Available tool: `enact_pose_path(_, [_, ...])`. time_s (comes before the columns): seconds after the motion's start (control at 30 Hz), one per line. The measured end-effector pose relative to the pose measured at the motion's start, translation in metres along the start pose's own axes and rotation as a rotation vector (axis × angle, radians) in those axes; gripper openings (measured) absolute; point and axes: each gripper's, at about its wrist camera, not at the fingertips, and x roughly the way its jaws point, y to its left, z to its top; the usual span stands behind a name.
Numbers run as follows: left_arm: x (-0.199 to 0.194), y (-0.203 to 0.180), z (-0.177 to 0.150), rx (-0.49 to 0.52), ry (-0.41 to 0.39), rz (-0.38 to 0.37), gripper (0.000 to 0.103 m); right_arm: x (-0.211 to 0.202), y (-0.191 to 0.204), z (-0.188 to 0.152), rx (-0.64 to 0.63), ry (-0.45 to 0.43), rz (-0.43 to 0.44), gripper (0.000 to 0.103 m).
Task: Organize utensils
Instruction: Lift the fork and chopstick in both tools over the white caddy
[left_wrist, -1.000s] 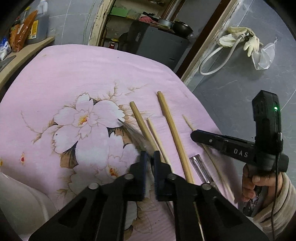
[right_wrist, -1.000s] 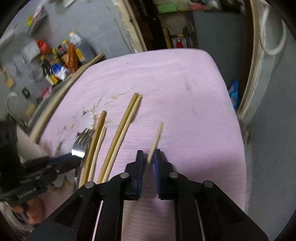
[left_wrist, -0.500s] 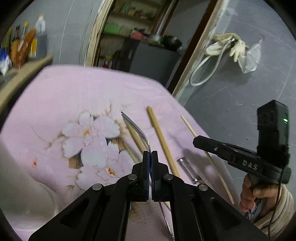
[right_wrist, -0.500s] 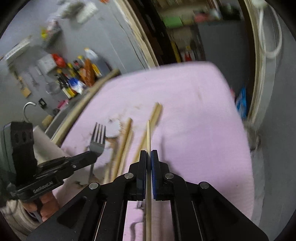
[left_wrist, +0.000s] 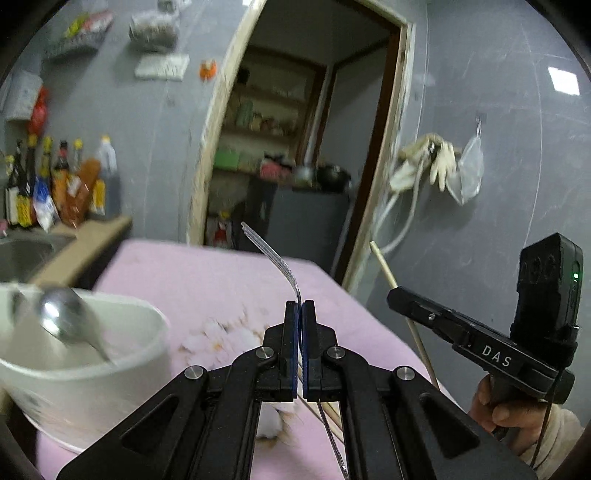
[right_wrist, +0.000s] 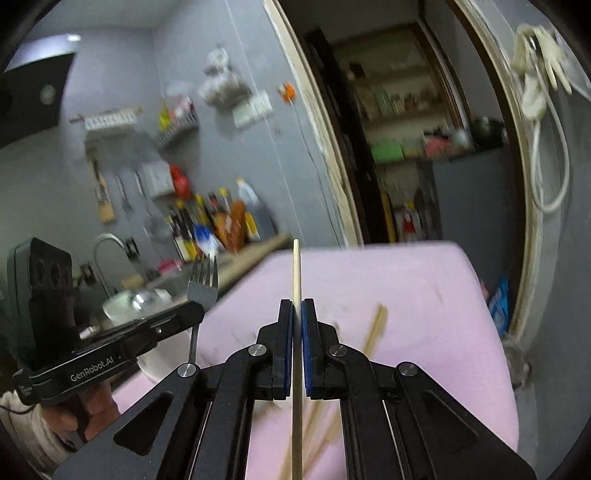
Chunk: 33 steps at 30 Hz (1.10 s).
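My left gripper (left_wrist: 299, 305) is shut on a metal fork (left_wrist: 275, 260), whose tines rise up and to the left above the pink flowered cloth (left_wrist: 221, 280). My right gripper (right_wrist: 297, 303) is shut on a thin wooden chopstick (right_wrist: 296, 266) that stands almost upright between the pads. In the left wrist view the right gripper (left_wrist: 391, 293) shows at the right with that chopstick (left_wrist: 384, 264). In the right wrist view the left gripper (right_wrist: 197, 312) shows at the left with the fork (right_wrist: 202, 284). A white holder (left_wrist: 92, 354) with a metal spoon (left_wrist: 61, 317) in it stands at the left.
More wooden chopsticks (right_wrist: 375, 328) lie on the cloth below the grippers. A sink (left_wrist: 22, 254) and a wooden counter with several bottles (left_wrist: 62, 184) lie beyond the table's left side. A doorway (left_wrist: 295, 147) opens behind the table. A hand (left_wrist: 506, 410) holds the right gripper.
Both grippers closed on their utensils, the left on the fork and the right on a chopstick, then lifted them off the cloth and tilted upward. The white holder came into the left wrist view.
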Motion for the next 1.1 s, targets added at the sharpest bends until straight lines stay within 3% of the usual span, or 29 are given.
enact_pose_path(0.23, [-0.046, 0.023, 0.034, 0.024, -0.152, 0.088, 0.0, 0.003, 0.054, 0.031, -0.056, -0.222, 0.099, 0.003])
enact_pose_path(0.53, [-0.112, 0.099, 0.063, -0.021, -0.316, 0.278, 0.0, 0.053, 0.125, 0.058, -0.027, -0.357, 0.249, 0.003])
enact_pose_path(0.7, [-0.132, 0.143, 0.063, -0.062, -0.392, 0.434, 0.0, 0.074, 0.149, 0.061, -0.006, -0.424, 0.229, 0.003])
enact_pose_path(0.87, [-0.123, 0.169, 0.049, -0.116, -0.399, 0.546, 0.0, 0.089, 0.158, 0.053, -0.011, -0.466, 0.134, 0.003])
enact_pose_path(1.1, [-0.105, 0.178, 0.027, -0.11, -0.401, 0.619, 0.0, 0.102, 0.159, 0.038, -0.015, -0.466, 0.047, 0.003])
